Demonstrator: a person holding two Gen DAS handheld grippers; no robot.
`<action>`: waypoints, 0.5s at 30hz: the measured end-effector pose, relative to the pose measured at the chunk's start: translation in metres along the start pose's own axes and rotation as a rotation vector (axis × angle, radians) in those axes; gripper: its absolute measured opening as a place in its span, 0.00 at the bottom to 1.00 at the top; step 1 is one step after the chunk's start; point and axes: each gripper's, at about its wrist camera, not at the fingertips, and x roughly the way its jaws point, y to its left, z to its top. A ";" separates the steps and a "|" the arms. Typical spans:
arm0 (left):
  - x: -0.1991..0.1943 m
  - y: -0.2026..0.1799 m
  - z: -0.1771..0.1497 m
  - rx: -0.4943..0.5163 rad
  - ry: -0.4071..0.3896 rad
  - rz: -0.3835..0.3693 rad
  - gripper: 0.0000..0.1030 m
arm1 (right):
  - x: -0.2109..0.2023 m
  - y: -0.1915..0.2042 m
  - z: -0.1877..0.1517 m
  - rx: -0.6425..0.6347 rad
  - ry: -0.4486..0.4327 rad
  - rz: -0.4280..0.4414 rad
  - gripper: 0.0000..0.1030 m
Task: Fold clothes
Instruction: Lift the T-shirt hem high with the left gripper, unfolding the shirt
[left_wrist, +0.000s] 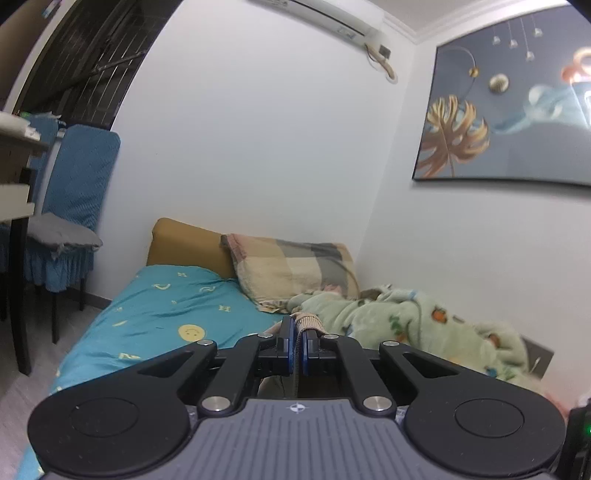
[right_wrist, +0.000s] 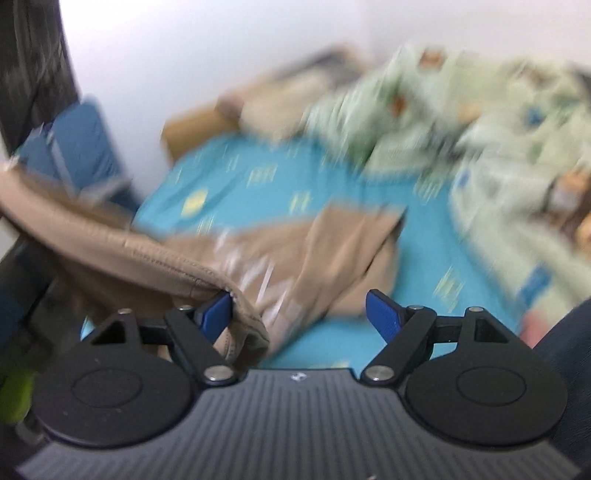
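Note:
A tan garment lies partly on the teal bedsheet, with one edge raised to the left of the right wrist view. My left gripper is shut on a ribbed tan hem of the garment and holds it above the bed. My right gripper is open; a stitched edge of the garment drapes over its left fingertip, and its right fingertip is bare. The right wrist view is blurred by motion.
A plaid pillow and a mustard cushion lie at the bed's head. A green printed blanket is bunched along the wall. A blue-covered chair and a desk edge stand at left.

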 end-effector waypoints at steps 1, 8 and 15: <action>-0.001 -0.001 0.000 -0.002 -0.003 -0.002 0.04 | -0.006 -0.003 0.004 0.003 -0.054 -0.017 0.78; 0.002 -0.009 -0.006 0.030 0.018 0.002 0.04 | 0.003 -0.008 0.003 -0.045 -0.041 -0.004 0.78; 0.011 -0.009 -0.011 0.052 0.052 0.028 0.04 | 0.011 0.019 -0.025 -0.157 0.089 0.120 0.78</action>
